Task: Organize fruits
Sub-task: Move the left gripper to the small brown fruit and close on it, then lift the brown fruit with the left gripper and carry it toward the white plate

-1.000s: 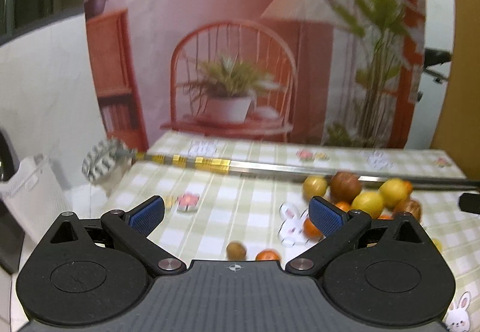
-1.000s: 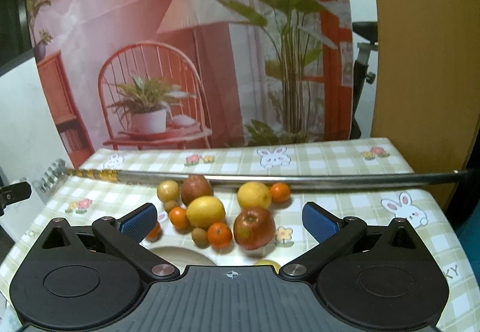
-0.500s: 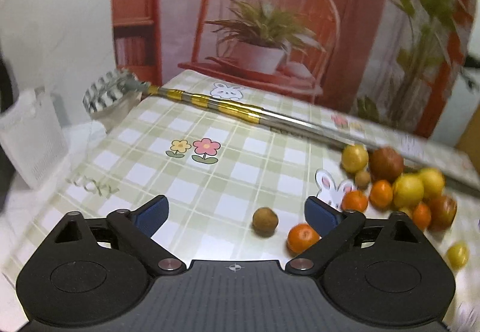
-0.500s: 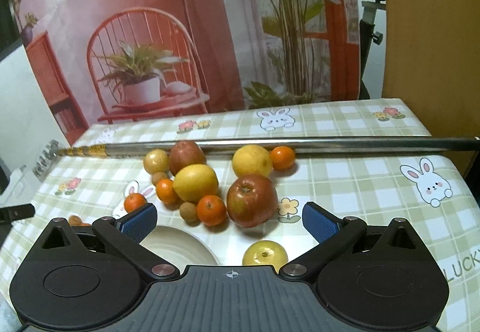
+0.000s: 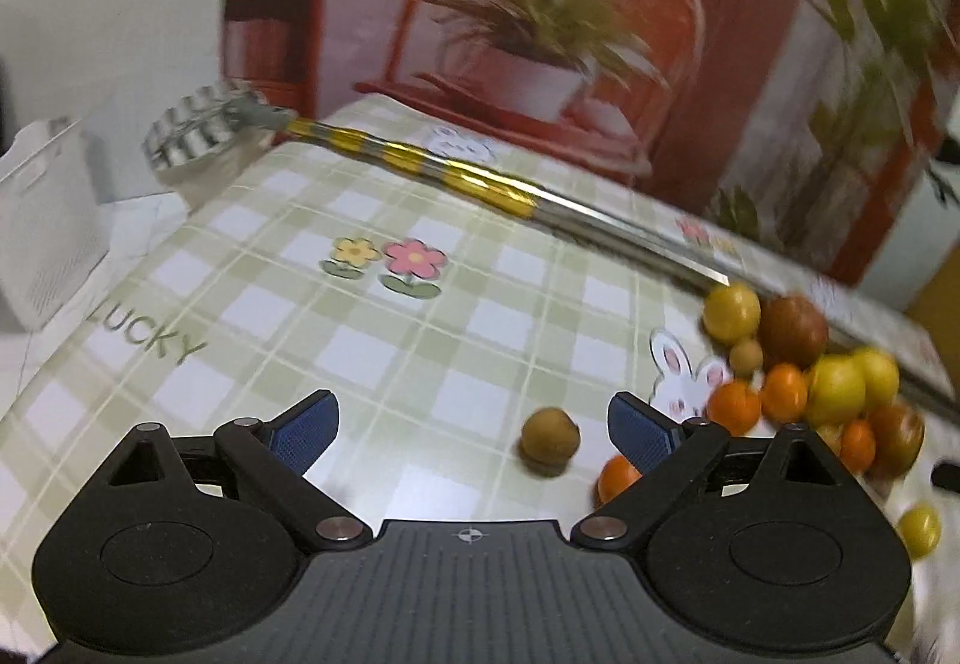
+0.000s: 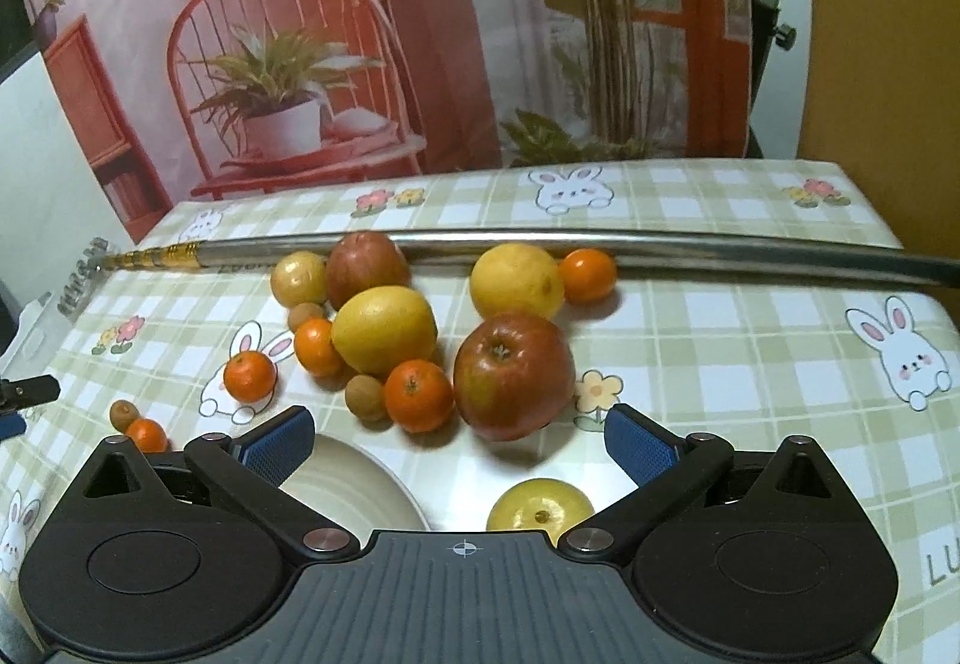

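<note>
A pile of fruit lies on the checked tablecloth: a big red apple (image 6: 512, 374), lemons (image 6: 384, 329), oranges (image 6: 418, 395) and small brown fruits (image 6: 364, 397). A cream plate (image 6: 354, 490) and a yellow apple (image 6: 538, 507) sit just under my right gripper (image 6: 459, 439), which is open and empty above them. My left gripper (image 5: 474, 433) is open and empty, low over the cloth. A small brown fruit (image 5: 550, 434) lies between its fingers, nearer the right one, with a small orange (image 5: 618, 476) beside it. The pile (image 5: 792, 364) is to its right.
A long metal pole with a gold-striped end (image 6: 540, 242) lies across the table behind the fruit; it also shows in the left wrist view (image 5: 456, 172). A white basket (image 5: 42, 220) stands off the table's left edge. A printed backdrop hangs behind.
My left gripper has dropped lower and moved forward toward the small brown fruit. My right gripper has moved closer over the plate and the fruit pile. Both stay open.
</note>
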Tool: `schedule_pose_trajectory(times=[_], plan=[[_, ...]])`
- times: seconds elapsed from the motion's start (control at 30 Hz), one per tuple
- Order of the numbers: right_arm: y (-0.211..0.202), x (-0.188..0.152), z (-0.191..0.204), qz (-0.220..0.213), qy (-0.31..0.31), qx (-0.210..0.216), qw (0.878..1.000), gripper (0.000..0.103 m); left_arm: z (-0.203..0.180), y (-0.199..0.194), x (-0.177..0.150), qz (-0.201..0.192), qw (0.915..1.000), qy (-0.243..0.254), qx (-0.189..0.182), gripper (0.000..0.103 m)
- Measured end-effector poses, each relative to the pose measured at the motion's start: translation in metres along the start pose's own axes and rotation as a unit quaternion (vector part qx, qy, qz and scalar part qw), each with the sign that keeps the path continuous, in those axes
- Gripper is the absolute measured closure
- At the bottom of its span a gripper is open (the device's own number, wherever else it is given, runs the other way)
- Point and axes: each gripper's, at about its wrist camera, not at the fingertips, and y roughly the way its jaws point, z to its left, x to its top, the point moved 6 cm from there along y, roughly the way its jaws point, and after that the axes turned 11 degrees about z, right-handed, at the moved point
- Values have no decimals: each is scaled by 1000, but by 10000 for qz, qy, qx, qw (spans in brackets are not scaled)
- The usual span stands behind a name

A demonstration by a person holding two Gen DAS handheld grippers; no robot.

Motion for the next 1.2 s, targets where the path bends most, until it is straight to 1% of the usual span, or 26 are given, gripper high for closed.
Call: schedule_pose_trajectory(times=[0.1, 0.2, 0.27, 0.4, 0.5, 0.6, 0.67, 0.73, 0.83, 0.87, 0.97, 1.03, 1.07, 1.1, 1.2], plan=[[6, 0, 1, 76, -18, 48, 10000, 0, -5, 9, 0, 140, 9995, 236, 161, 5], [9, 1, 1, 113, -27, 0, 9999, 0, -9, 18, 0, 265, 9983, 378, 356, 5], [10, 1, 0, 137, -26, -8, 9999, 0, -11, 22, -1, 346, 9983, 373, 277, 5], [13, 1, -2, 185, -72, -173, 9997, 0, -12, 29, 1, 320, 9992, 240, -60, 5], [13, 1, -2, 172, -114, -206, 9996, 0, -13, 34, 3, 330, 9992, 189, -110, 6], [13, 1, -3, 152, -125, -210, 9996, 1, -14, 40, 6, 418, 9990, 86, -102, 13], [12, 1, -4, 132, -134, -203, 9996, 2, -15, 46, 6, 508, 9986, -15, -128, 22], [12, 2, -3, 113, -148, -206, 9996, 5, -15, 50, 5, 580, 9981, -119, -177, 26], [11, 2, -2, 80, -184, -216, 9996, 6, -18, 49, 2, 542, 9984, -21, -176, 34], [11, 2, -2, 74, -193, -212, 9996, 7, -19, 48, 1, 545, 9983, 9, -200, 41], [9, 2, -2, 48, -197, -202, 9996, 8, -20, 47, -1, 538, 9982, 58, -248, 56], [8, 2, -2, 24, -191, -187, 9996, 8, -21, 47, -3, 527, 9982, 124, -254, 60], [8, 2, -2, 13, -190, -176, 9997, 8, -22, 47, -4, 526, 9981, 166, -287, 65], [7, 2, -1, 3, -186, -172, 9997, 8, -24, 47, -6, 533, 9979, 211, -306, 68], [6, 2, 0, -16, -193, -162, 9997, 8, -29, 45, -9, 486, 9977, 410, -226, 73]])
